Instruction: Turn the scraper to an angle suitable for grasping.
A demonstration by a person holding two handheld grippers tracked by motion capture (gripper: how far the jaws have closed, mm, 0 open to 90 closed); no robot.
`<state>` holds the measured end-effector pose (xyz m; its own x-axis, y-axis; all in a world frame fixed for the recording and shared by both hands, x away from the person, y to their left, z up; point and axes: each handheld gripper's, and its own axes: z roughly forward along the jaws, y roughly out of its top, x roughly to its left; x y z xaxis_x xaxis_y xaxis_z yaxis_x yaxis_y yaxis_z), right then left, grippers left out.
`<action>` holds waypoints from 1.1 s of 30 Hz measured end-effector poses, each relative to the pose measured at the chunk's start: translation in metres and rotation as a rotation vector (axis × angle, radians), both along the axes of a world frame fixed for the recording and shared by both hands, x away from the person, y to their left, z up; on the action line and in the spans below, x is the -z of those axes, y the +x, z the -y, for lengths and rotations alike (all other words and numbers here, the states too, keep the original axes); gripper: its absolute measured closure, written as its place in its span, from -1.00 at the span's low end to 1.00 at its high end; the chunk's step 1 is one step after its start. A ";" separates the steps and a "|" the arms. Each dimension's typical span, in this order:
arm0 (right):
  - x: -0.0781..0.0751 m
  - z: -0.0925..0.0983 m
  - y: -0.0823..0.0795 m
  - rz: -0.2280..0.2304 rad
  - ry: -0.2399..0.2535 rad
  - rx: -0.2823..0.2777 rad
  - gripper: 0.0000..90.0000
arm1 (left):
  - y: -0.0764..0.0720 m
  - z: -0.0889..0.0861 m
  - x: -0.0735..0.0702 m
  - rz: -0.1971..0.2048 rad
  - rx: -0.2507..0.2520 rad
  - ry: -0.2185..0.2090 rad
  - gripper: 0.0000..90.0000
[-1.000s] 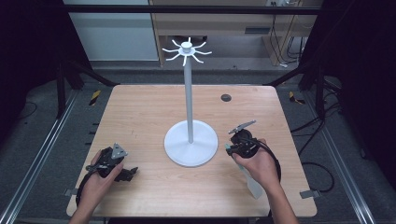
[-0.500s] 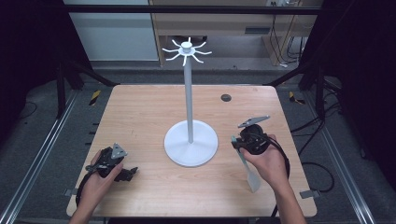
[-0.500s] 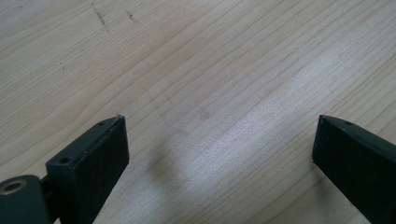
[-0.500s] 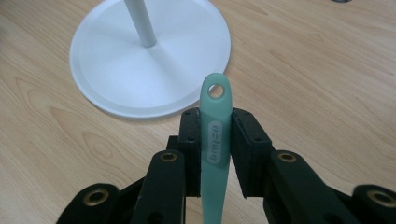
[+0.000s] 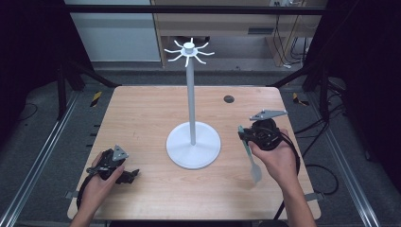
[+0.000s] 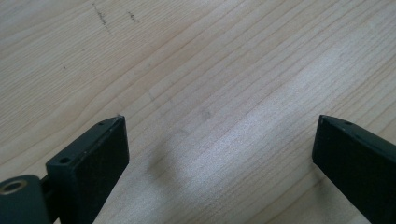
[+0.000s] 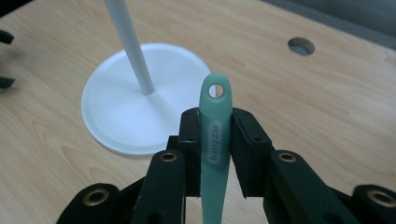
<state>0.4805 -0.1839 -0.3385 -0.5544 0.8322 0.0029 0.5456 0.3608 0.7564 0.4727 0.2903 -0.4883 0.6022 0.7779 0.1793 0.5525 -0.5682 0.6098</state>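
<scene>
Gripping smooth teal utensil handle (image 7: 215, 135), black claw (image 7: 215, 140)

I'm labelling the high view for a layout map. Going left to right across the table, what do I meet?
Left gripper with open black jaws → white stand's round base → pale green utensil clamped in the right gripper.

Wooden table (image 5: 142, 113), light grain, rounded corners, a few faint dark scuffs on the surface. Small round dark hole (image 5: 229, 99) near the far edge, right of centre. Grey floor around it with metal rails (image 5: 42, 156) along both sides. Pale cabinet (image 5: 113, 33) behind the table. Cables (image 5: 283, 38) hang at the back right, possibly from a shelf; too dim to tell.
</scene>
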 end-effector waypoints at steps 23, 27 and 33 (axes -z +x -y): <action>-0.032 -0.006 -0.006 0.149 0.080 0.006 0.66 | 0.000 0.000 0.000 -0.001 0.003 -0.003 -0.92; -0.037 -0.008 -0.006 0.161 0.091 0.006 0.66 | 0.000 0.000 0.000 0.001 0.002 -0.003 -0.92; -0.047 -0.011 -0.007 0.185 0.107 -0.006 0.66 | 0.000 0.000 0.001 -0.005 0.002 -0.004 -0.92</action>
<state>0.4739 -0.1733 -0.2919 -0.5584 0.8295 -0.0112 0.3922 0.2758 0.8775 0.4726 0.2901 -0.4891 0.6044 0.7777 0.1728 0.5547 -0.5665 0.6094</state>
